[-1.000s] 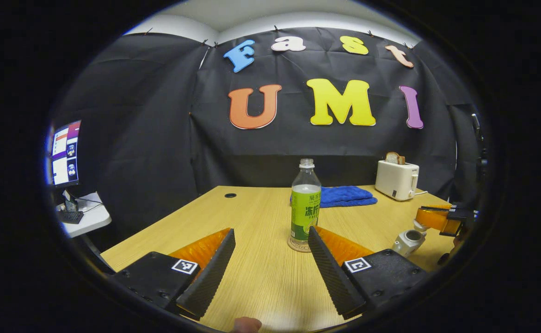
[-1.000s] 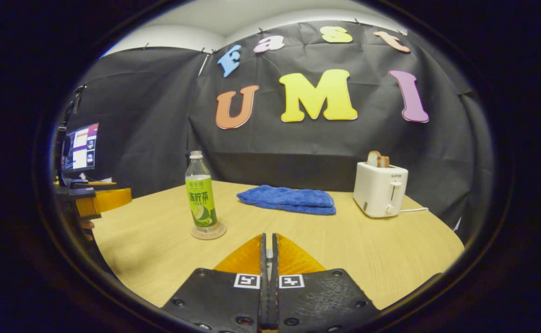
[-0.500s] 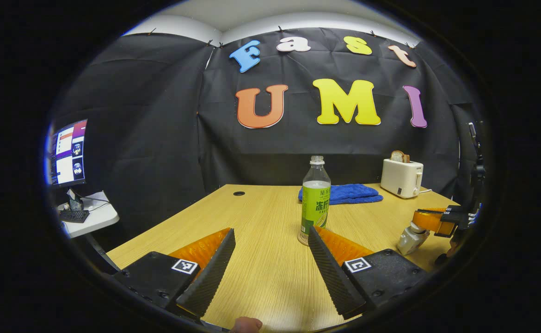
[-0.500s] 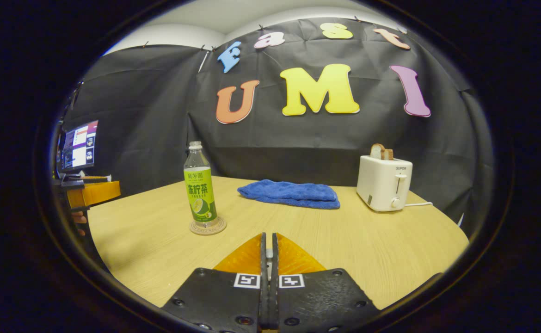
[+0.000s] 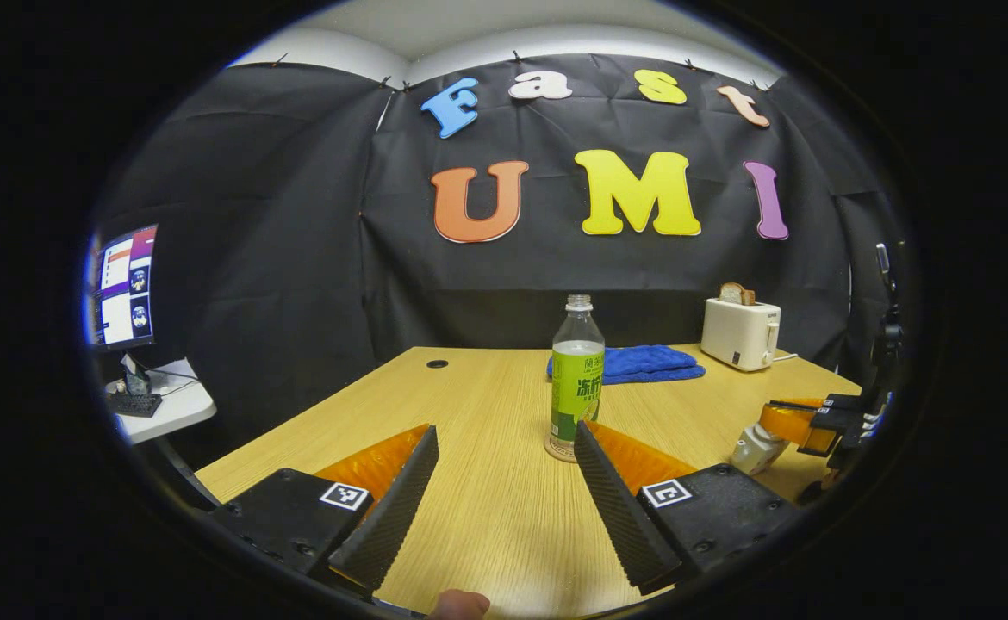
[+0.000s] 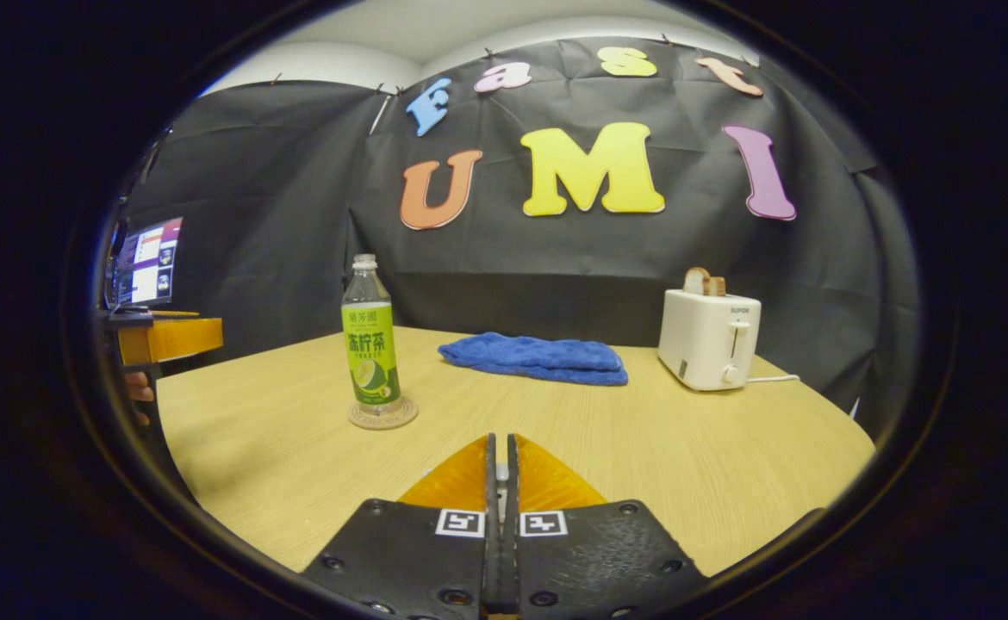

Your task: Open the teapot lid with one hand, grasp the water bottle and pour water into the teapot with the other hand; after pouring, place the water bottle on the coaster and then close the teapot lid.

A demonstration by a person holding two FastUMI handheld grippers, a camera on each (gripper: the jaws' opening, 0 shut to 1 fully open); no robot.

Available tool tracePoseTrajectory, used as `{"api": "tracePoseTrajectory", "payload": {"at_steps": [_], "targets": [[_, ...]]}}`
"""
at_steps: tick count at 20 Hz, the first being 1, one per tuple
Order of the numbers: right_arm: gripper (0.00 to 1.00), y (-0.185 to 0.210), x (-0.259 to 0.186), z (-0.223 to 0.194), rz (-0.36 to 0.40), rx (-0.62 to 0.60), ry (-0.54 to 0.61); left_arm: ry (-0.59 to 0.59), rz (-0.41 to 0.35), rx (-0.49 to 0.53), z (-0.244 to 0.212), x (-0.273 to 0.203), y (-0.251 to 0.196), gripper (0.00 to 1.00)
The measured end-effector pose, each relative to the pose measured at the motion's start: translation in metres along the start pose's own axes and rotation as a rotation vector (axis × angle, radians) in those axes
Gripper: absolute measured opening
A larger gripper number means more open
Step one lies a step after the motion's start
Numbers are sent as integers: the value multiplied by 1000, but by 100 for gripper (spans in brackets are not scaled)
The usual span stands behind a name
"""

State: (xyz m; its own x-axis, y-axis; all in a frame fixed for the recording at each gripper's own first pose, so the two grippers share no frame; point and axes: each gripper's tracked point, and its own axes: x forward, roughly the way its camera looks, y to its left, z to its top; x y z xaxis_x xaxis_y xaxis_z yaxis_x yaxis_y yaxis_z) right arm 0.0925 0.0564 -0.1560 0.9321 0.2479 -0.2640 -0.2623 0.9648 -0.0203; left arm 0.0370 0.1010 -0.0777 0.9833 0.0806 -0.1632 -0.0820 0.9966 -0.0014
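A clear bottle (image 5: 575, 379) with a green label and no cap stands upright on a round coaster (image 5: 558, 453) in mid-table. My left gripper (image 5: 504, 482) is open just short of it, with nothing between its fingers. At the right edge of the left gripper view a small white teapot (image 5: 752, 448) sits on the table, and my right gripper (image 5: 787, 422) is down on its top. In the right gripper view my right gripper (image 6: 497, 443) is shut with a sliver of white lid between the fingers. The bottle (image 6: 370, 344) and coaster (image 6: 382, 414) stand to the left, with the left gripper (image 6: 168, 340) farther left.
A folded blue towel (image 5: 642, 363) lies behind the bottle. A white toaster (image 6: 709, 340) with bread in it stands at the back right. A monitor (image 5: 121, 284) and a small side table are off the wooden table's (image 5: 487, 405) left edge.
My right gripper has come down with the lid from above the open teapot onto its top. The left gripper stays open near the bottle, shifting only slightly.
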Motion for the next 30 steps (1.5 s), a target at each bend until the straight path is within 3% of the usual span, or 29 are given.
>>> {"api": "tracePoseTrajectory", "payload": {"at_steps": [2, 6, 7, 9, 10, 12, 17, 22, 27, 30], "targets": [[1, 1, 1, -1, 0, -1, 4, -3, 1, -2, 2, -2, -1, 99], [24, -2, -7, 17, -23, -2, -38, -24, -5, -16, 12, -9, -8, 99], [24, -2, -10, 26, -26, 1, -58, -35, 0, -15, 17, -11, -11, 99], [43, 2, -23, 46, -21, 11, -100, -58, -3, -13, 28, -17, -19, 99], [69, 0, -33, 57, -32, 13, -125, -69, -11, -19, 33, -21, -26, 99], [98, -7, -57, 76, -59, 10, -181, -94, -36, -32, 43, -32, -43, 99], [98, -25, -123, 94, -132, 4, -253, -134, -74, 12, 47, -64, -88, 99], [97, -44, -164, 77, -191, 31, -259, -149, -121, -20, 42, -89, -122, 99], [97, -48, -181, 73, -228, 44, -277, -200, -136, 17, 58, -97, -122, 99], [97, -46, -182, 80, -244, 45, -314, -185, -106, 33, 52, -96, -108, 98]]}}
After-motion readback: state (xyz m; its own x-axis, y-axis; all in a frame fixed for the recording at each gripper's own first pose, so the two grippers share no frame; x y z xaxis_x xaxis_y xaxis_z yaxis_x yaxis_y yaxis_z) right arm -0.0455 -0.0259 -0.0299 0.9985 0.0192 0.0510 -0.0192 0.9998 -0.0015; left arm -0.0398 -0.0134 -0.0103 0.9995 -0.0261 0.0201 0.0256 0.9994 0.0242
